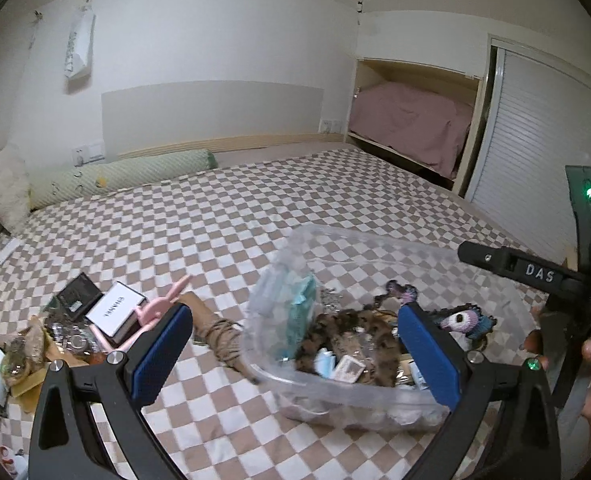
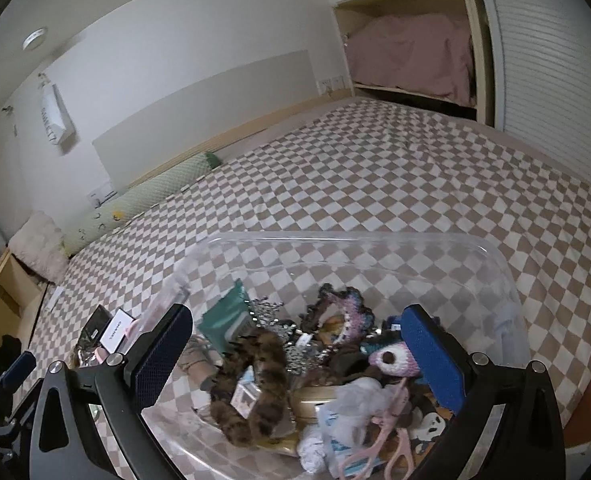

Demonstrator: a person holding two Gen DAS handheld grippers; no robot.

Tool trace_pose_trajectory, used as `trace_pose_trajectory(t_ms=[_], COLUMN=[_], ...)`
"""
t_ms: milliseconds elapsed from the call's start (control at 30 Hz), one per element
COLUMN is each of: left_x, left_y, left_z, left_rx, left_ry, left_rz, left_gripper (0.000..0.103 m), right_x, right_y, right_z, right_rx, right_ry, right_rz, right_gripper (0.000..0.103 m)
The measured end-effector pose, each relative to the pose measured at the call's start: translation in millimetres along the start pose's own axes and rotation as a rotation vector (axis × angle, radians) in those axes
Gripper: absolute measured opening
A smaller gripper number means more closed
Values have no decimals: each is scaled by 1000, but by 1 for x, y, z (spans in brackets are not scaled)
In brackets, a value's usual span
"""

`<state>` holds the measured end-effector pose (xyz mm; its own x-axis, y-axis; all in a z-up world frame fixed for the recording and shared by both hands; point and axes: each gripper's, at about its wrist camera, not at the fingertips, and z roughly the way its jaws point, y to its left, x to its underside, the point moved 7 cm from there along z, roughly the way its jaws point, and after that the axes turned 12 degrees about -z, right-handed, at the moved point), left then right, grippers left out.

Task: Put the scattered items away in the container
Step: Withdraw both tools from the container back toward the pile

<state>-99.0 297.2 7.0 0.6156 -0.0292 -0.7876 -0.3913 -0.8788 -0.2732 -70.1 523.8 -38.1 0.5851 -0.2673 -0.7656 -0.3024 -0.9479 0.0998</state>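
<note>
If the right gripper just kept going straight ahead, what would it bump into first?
Most likely the pile inside the clear plastic container: the open right gripper points into it, with the brown furry hair band lying closest between its fingers. Depth is hard to judge through the fisheye.

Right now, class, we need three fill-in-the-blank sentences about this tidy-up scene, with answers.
1. The clear plastic container rests on a ____ bedspread.
2. The white box printed CHANEL lies ____ the container.
3. The right gripper has its jaws ____, holding nothing.

Answers: checkered; outside; open
</note>
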Motion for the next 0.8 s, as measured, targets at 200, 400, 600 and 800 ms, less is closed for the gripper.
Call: trace_pose_trajectory(t_ms=[200,400,600,800], left_x=[-3,-4,-3,-5], left_y=[26,59,101,146], left_z=[-12,-26,-39,-55], left_rx=[-27,-81,-141,-213], left_ry=[0,-22,-37,-61], left_rz=[-42,-68,-102,-139], left_gripper=[103,103,103,103], right_x=[-7,-14,-18,-11], right_y=[31,60,108,162], right_z=[-6,-12,-20,-17], right_rx=[0,-72,-122,-154], right_ry=[-23,-74,-166,-176], right_rz=[-28,-26,-150,-256], right_gripper=[103,103,103,103])
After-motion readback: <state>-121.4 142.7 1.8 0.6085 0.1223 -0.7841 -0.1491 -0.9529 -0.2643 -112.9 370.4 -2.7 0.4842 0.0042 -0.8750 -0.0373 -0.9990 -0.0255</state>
